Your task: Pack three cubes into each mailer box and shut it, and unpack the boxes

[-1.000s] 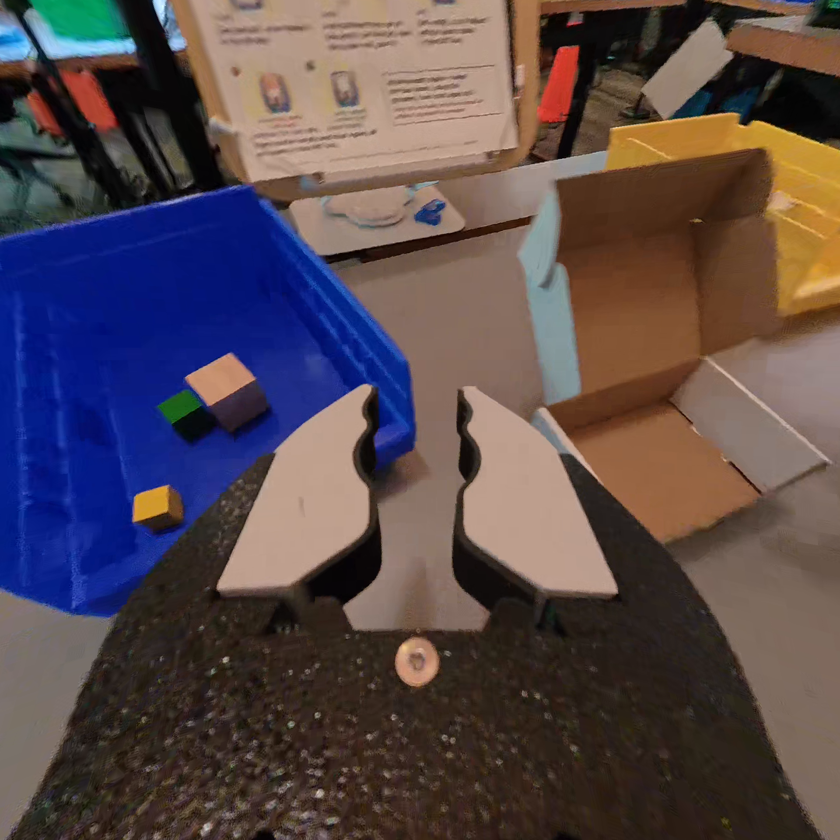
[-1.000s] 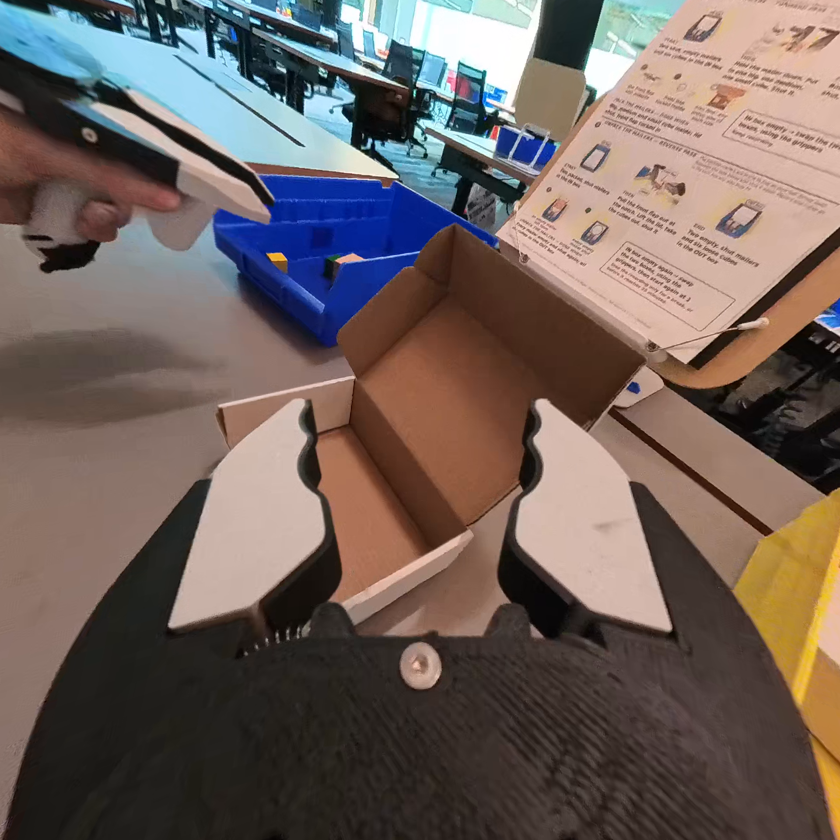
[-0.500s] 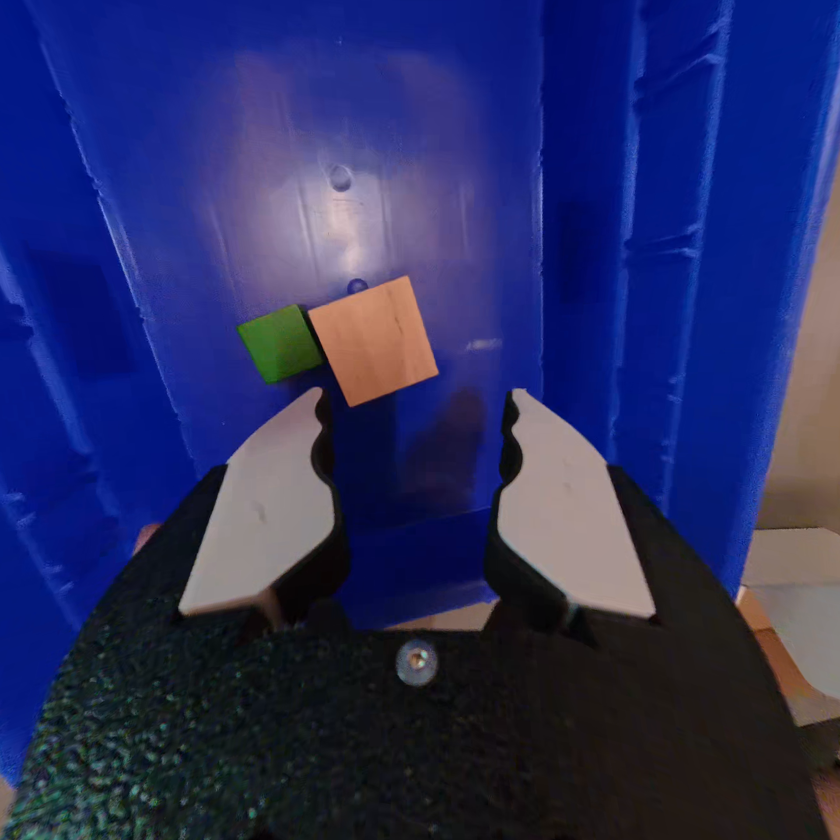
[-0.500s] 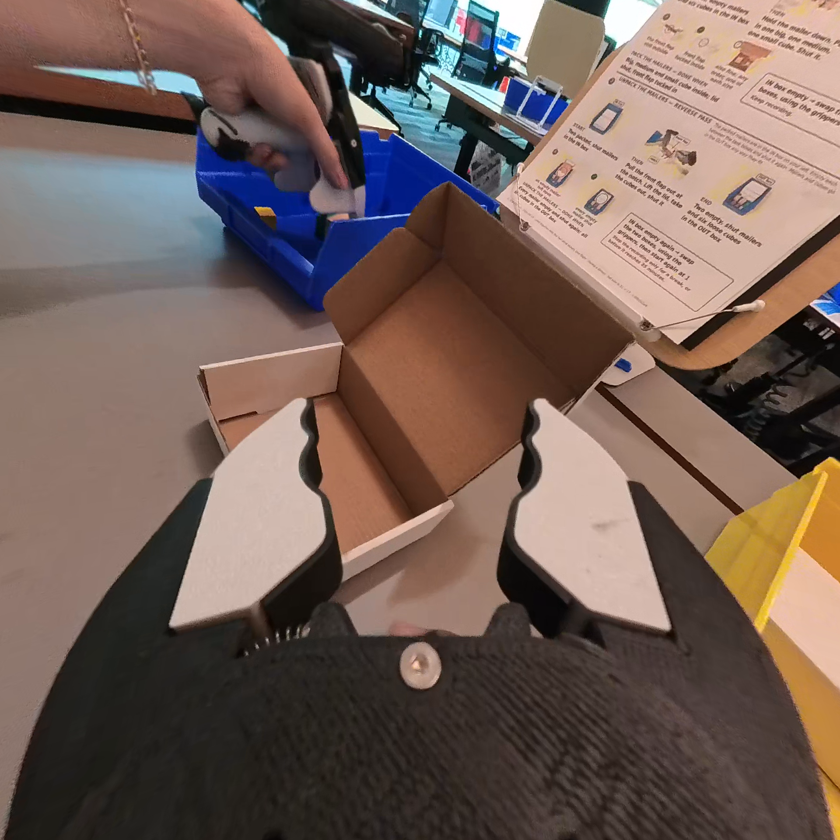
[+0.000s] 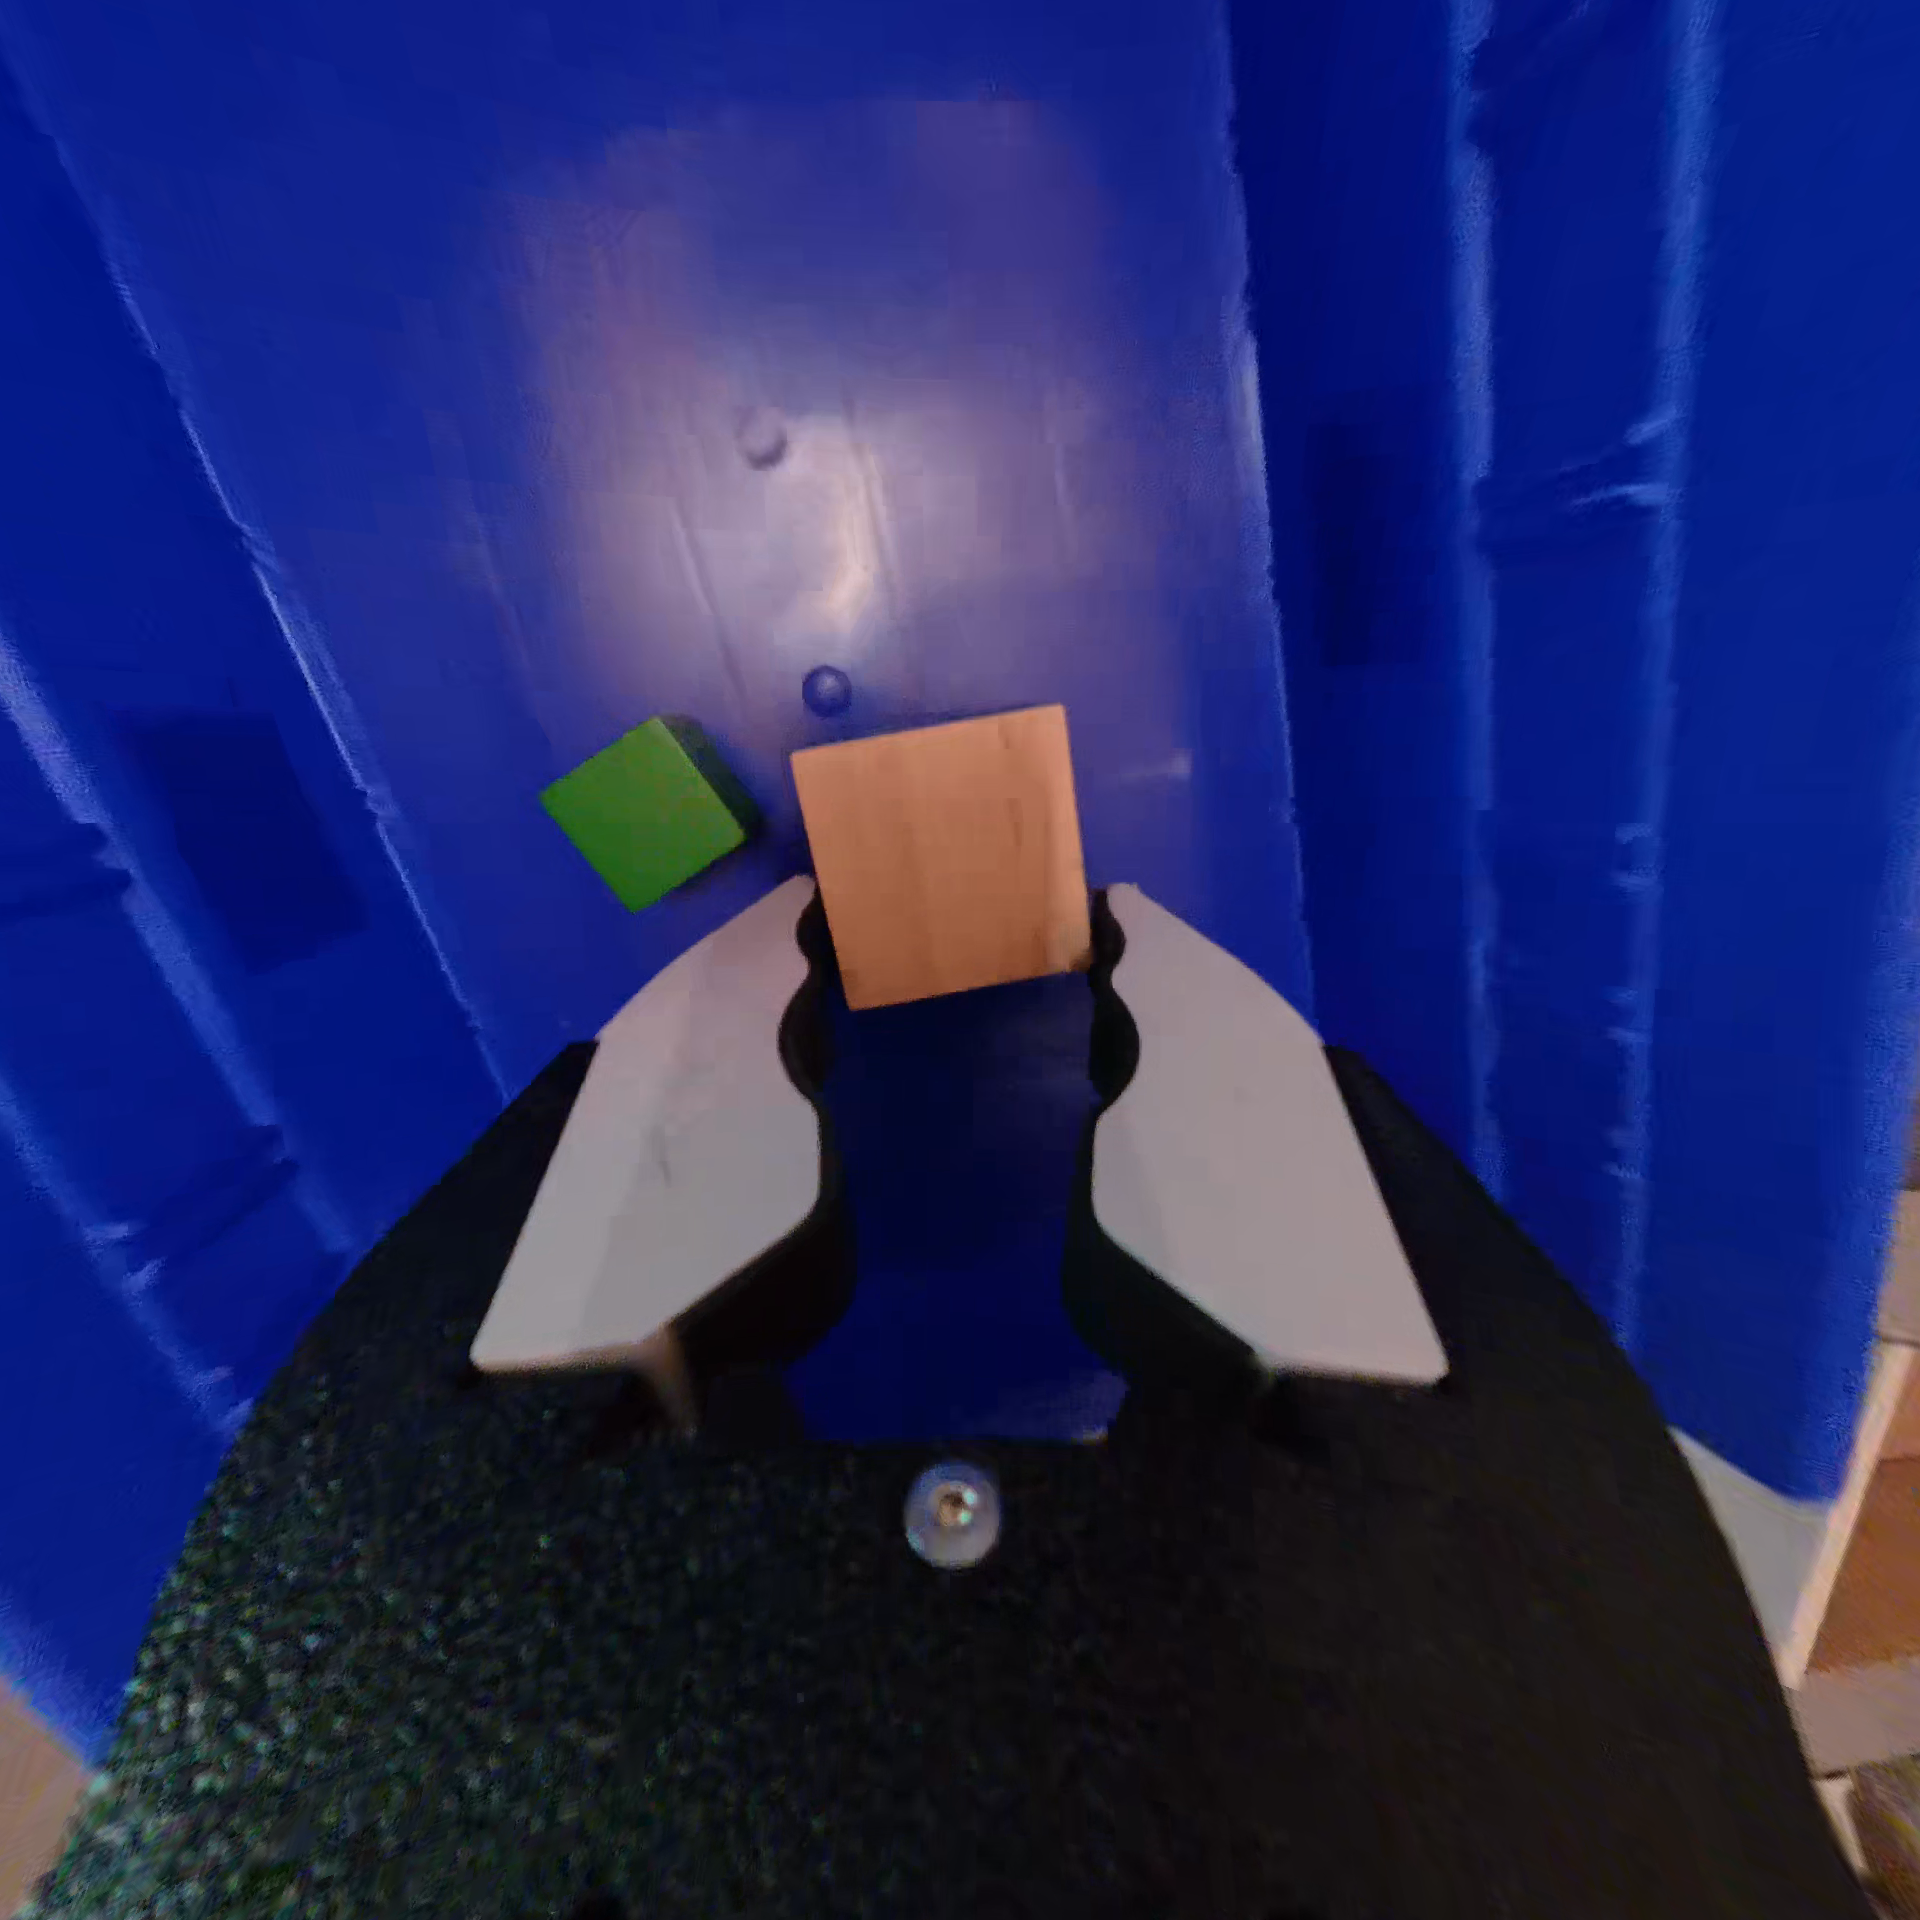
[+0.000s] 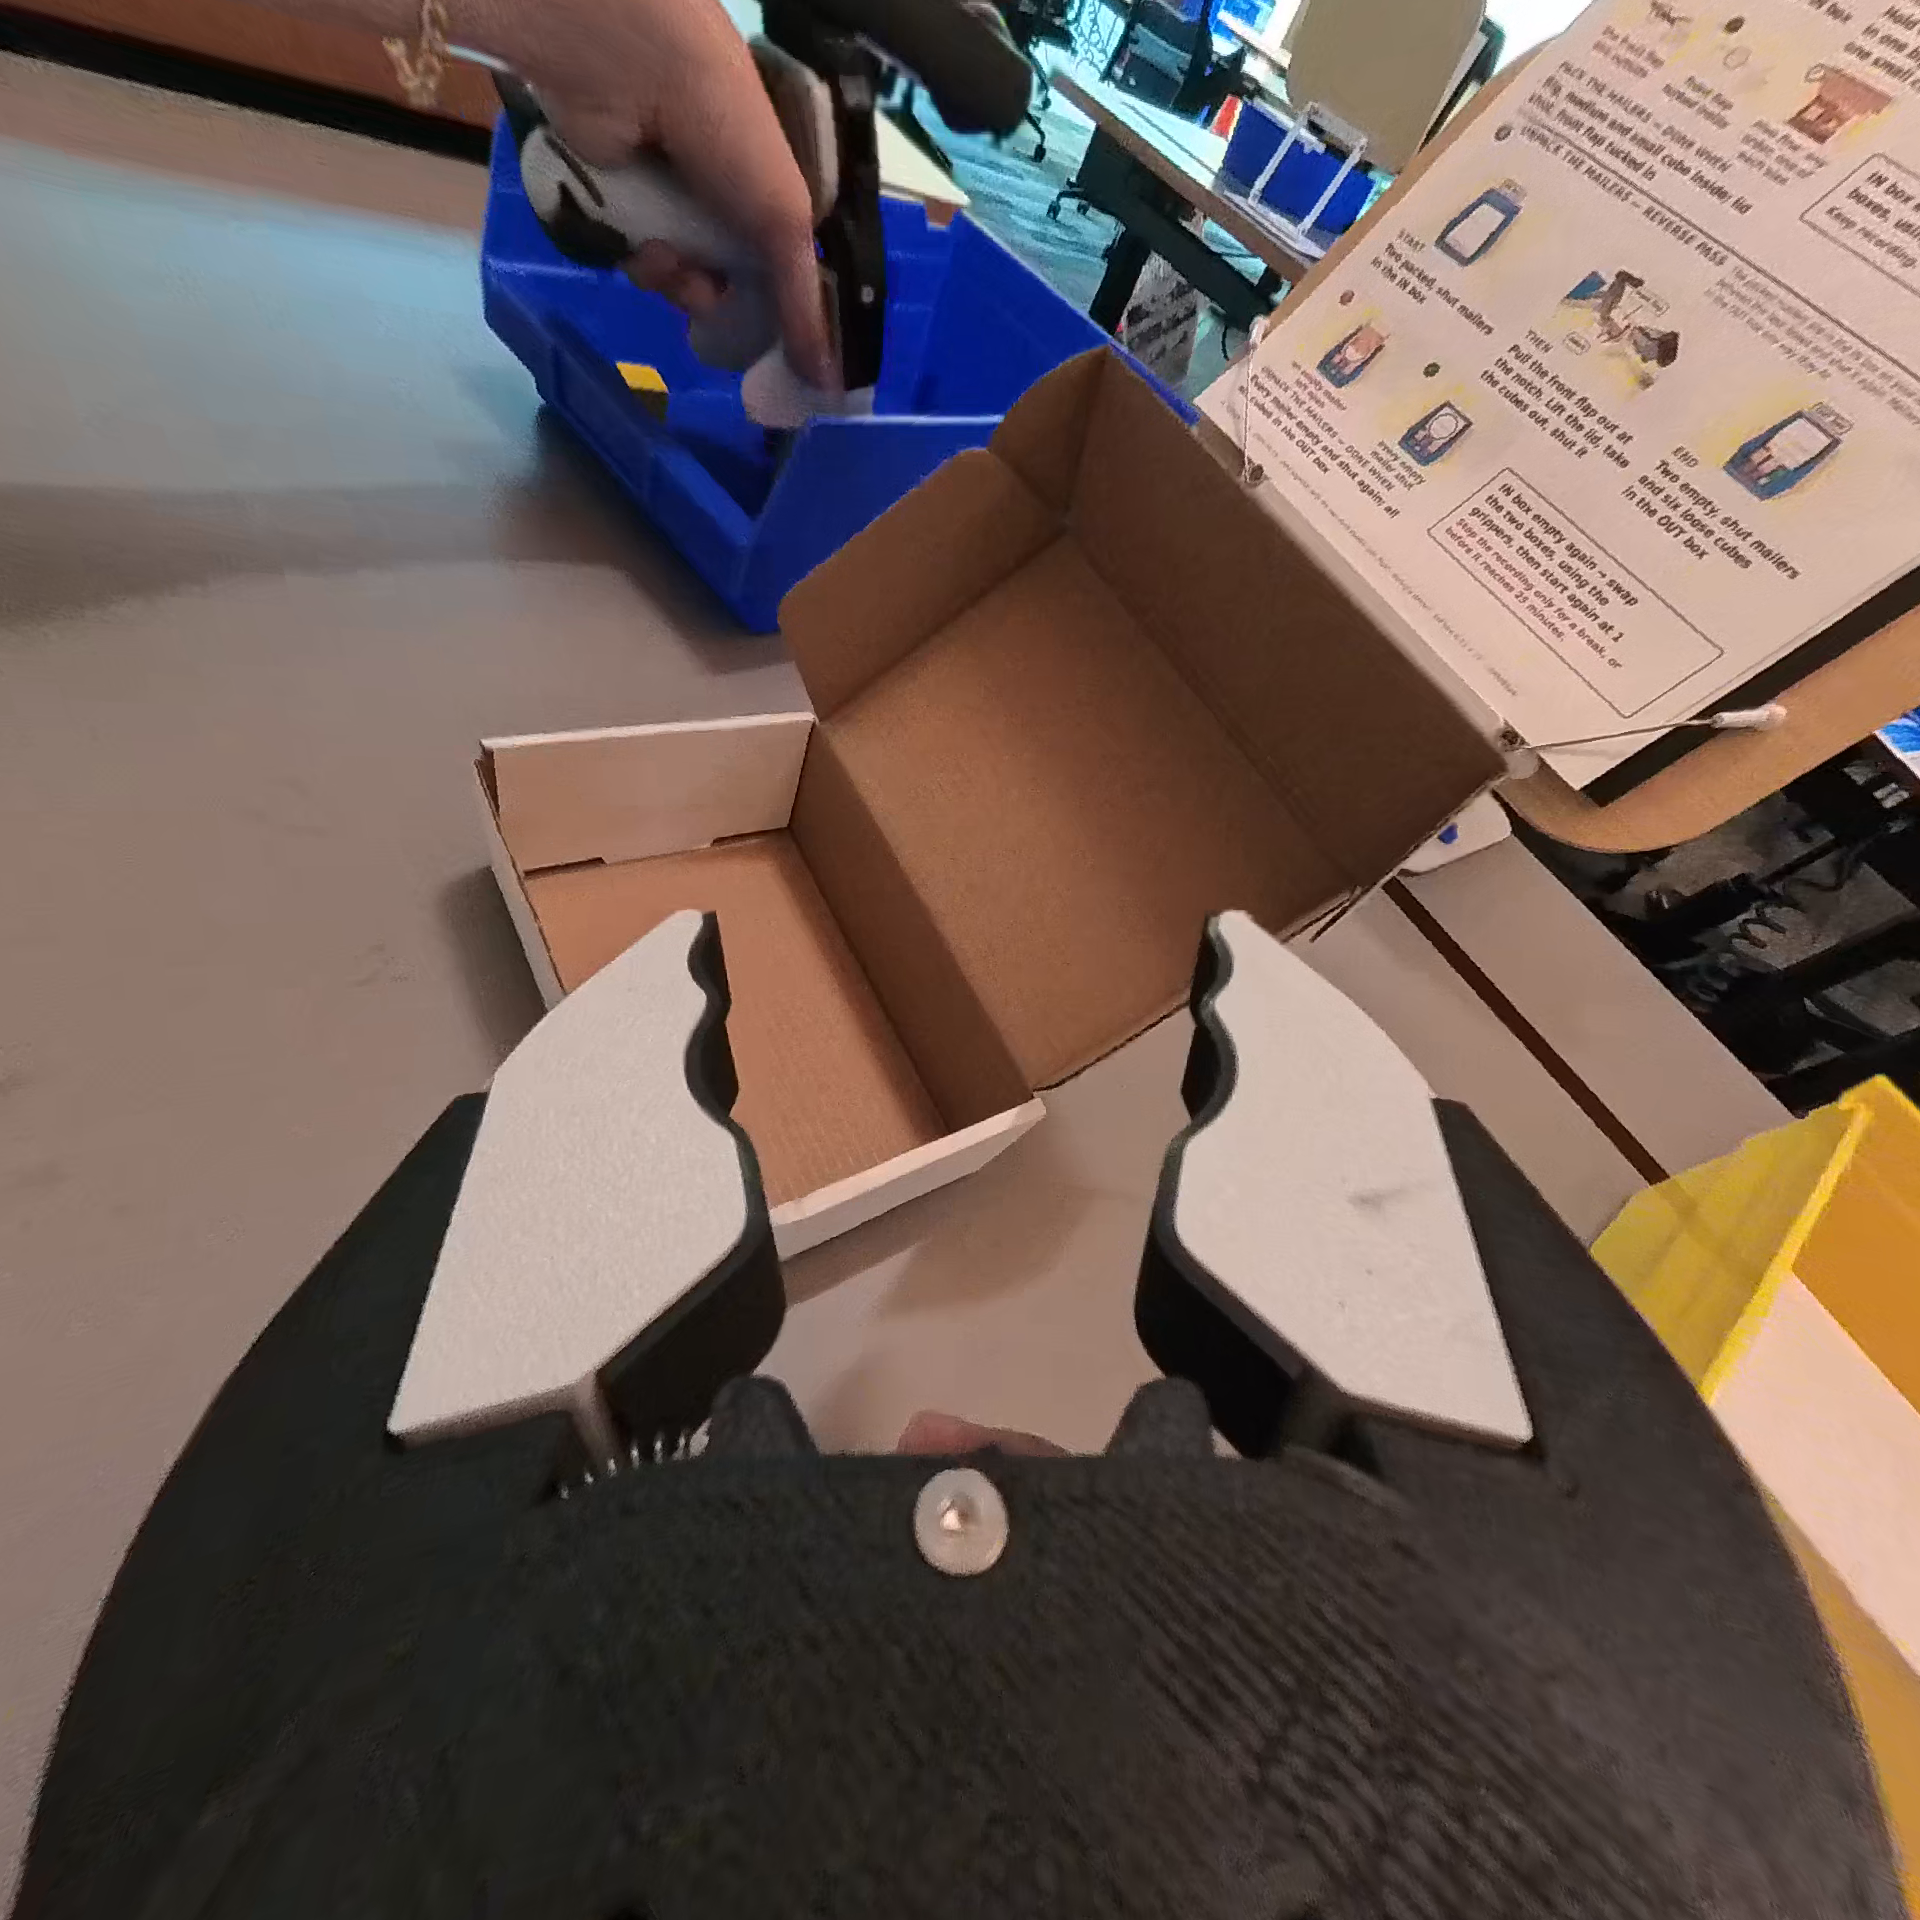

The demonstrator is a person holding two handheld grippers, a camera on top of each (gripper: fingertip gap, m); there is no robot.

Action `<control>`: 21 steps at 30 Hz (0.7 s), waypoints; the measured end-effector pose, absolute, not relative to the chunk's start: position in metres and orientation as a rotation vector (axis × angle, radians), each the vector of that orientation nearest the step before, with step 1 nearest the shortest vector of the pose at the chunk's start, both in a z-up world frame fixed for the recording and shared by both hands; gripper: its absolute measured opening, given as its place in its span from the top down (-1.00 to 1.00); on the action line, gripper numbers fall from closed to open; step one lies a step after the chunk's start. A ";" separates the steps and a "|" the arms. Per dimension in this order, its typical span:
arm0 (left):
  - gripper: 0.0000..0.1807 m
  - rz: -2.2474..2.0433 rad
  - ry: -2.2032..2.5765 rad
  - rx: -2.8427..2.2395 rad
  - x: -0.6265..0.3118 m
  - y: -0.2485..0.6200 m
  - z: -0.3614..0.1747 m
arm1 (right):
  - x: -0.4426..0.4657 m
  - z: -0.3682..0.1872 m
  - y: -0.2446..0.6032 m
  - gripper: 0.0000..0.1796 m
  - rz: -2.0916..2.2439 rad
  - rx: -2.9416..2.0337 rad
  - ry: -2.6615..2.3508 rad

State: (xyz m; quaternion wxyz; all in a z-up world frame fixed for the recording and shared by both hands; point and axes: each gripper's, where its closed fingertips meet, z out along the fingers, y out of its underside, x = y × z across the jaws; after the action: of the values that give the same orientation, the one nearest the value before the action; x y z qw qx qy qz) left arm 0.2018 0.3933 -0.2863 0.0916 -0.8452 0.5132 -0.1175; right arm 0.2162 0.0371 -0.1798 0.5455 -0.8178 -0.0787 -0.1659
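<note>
- Down inside the blue bin, the left gripper had its fingers set about a cube's width apart, their tips at either side of the near part of the wooden cube; whether they pressed it, the blurred picture did not show.
- That cube lay on the bin floor, one flat face toward the camera, slightly turned, with the smaller green cube just beside it on the left (apart by a thin gap).
- From the right wrist view, the hand held that gripper pointing steeply down into the bin, and a yellow cube showed behind the near wall.
- Over the table, the right gripper stood wide apart and held nothing.
- Beyond its tips the mailer box lay open on the table, its lid raised toward the instruction sheet, its long axis running from near right to far left.
- Only a corner of the yellow bin showed, cut off at the right edge.
</note>
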 end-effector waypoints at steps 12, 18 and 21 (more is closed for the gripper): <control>0.49 -1.561 1.773 -0.794 0.153 0.179 -0.096 | 0.137 -0.105 0.047 -0.03 0.825 -1.448 0.120; 0.49 -1.682 1.881 -0.311 0.111 0.082 -0.109 | 0.102 -0.107 0.057 0.19 1.247 -1.387 0.179; 0.49 -1.667 1.912 -0.249 0.111 0.065 -0.119 | 0.092 -0.106 0.061 0.21 1.373 -1.335 0.202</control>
State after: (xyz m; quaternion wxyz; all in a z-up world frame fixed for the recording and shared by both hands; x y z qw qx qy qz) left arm 0.1109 0.0647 -0.1187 0.2922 -0.0935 0.7174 -0.6254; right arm 0.0920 0.0614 -0.1063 0.5712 -0.5690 0.0862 0.5853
